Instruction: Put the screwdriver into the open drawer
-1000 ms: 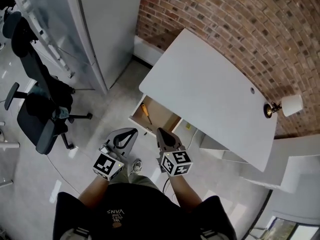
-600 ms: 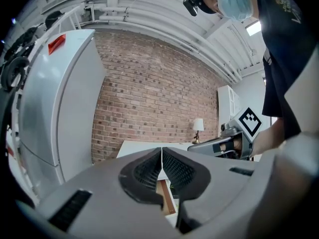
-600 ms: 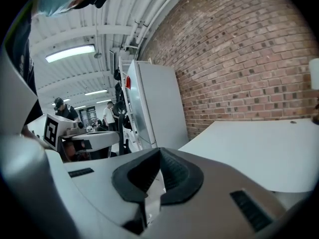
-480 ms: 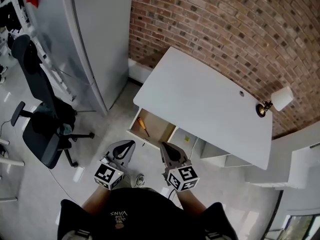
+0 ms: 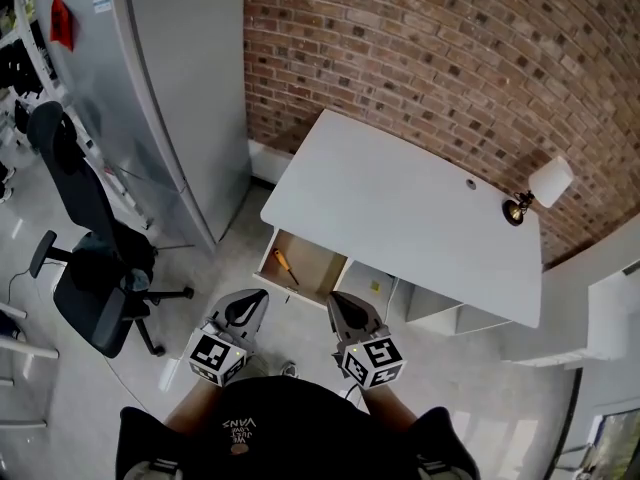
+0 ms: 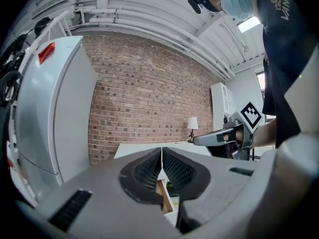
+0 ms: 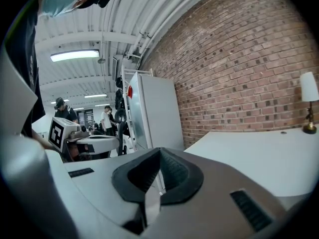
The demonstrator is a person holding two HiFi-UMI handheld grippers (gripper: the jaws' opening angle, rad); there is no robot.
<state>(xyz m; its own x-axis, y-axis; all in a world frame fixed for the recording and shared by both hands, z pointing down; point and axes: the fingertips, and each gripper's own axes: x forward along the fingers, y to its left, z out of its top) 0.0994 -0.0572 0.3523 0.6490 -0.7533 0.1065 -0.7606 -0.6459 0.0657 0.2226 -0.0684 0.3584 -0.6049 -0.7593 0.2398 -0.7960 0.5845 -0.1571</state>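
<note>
Slim orange-handled screwdriver (image 5: pixel 284 265) in boxy wooden drawer (image 5: pixel 318 267), left tool (image 5: pixel 259 297), right tool (image 5: pixel 337 300) pressed together, empty

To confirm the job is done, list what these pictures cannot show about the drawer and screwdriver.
Head view: the rear of the drawer lies hidden under the desk top.
Head view: the screwdriver is too small to show its tip.
Left gripper view: the shut left tool covers nearly all of the drawer.
Right gripper view: the right tool hides both.

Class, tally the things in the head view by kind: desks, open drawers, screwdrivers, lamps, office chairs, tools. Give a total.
Desk: 1
Open drawer: 1
Screwdriver: 1
Lamp: 1
Office chair: 1
Tools: 2, left tool and right tool
Total: 7
</note>
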